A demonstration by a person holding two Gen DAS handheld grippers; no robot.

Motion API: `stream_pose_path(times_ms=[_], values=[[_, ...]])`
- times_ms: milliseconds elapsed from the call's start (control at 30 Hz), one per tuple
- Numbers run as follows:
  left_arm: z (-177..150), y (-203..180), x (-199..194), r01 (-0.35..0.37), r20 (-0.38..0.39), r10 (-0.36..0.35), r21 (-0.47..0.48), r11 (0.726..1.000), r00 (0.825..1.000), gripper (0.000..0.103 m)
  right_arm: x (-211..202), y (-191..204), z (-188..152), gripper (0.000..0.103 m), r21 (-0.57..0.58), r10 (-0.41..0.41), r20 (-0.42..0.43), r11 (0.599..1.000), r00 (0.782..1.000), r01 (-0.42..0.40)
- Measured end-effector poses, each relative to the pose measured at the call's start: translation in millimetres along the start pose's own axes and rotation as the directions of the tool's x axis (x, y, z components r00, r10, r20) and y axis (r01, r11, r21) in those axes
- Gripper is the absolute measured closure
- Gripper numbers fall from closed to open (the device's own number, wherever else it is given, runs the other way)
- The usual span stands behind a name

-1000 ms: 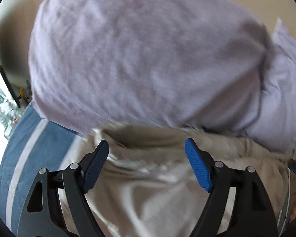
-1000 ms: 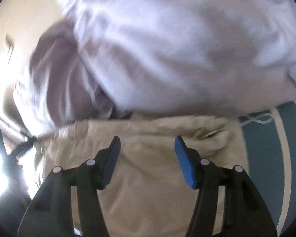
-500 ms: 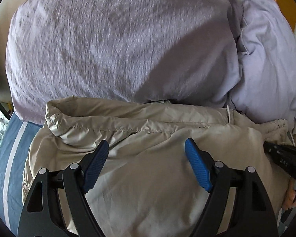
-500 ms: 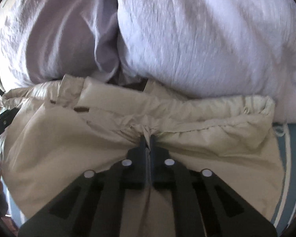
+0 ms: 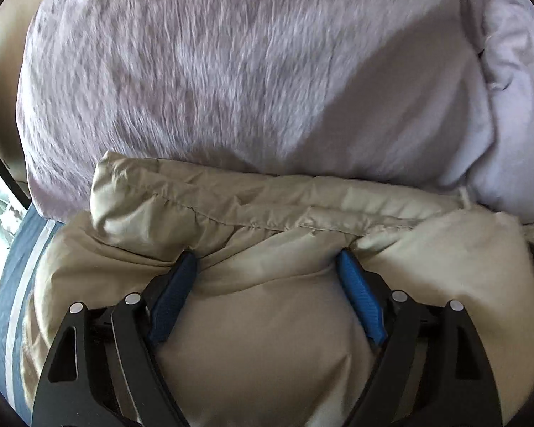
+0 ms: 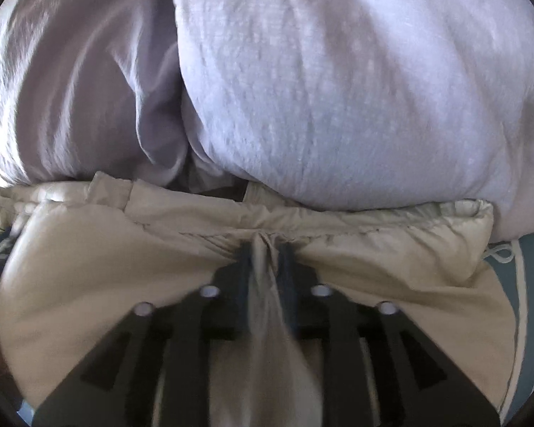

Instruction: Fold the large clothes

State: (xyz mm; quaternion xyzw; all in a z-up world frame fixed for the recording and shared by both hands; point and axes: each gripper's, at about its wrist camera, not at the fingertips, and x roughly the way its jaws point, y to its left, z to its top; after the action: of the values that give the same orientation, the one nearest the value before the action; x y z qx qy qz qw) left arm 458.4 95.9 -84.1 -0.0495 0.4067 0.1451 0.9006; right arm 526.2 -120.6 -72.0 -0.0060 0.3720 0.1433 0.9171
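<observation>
Beige jacket [image 5: 267,338] hem runs crosswise just ahead of both tools. Left gripper [image 5: 267,267] jaws opening, straddling fabric; right gripper [image 6: 265,249] loosening, a pleat seemingly still pinched.

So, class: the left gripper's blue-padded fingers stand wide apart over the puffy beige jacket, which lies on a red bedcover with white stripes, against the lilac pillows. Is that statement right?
Not quite: the bedcover is blue with white stripes, not red, as the left wrist view shows. The rest holds: the left gripper has its blue-padded fingers wide apart over the puffy beige jacket, against the lilac pillows.
</observation>
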Motion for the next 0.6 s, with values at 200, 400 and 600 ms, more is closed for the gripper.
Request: stream_pose_path(times_ms=[200, 400, 600], values=[[0, -4, 13, -0.01, -0.011, 0.01, 0.0, 1.0, 1.0, 0.017, -40, -32, -16, 0.053, 0.062, 0.03, 0.076, 0.997, 0.997, -0.034], [-4, -6, 23, -0.005, -0.018, 0.005, -0.006, 1.0, 1.0, 0.016, -64, -62, -31, 0.051, 0.107, -0.051, 0.085, 0.993, 0.995, 0.041], [-6, 4, 31, -0.003, -0.02, 0.002, -0.008, 1.0, 1.0, 0.015, -59, -92, -47, 0.051, 0.144, -0.129, 0.055, 0.982, 0.99, 0.12]])
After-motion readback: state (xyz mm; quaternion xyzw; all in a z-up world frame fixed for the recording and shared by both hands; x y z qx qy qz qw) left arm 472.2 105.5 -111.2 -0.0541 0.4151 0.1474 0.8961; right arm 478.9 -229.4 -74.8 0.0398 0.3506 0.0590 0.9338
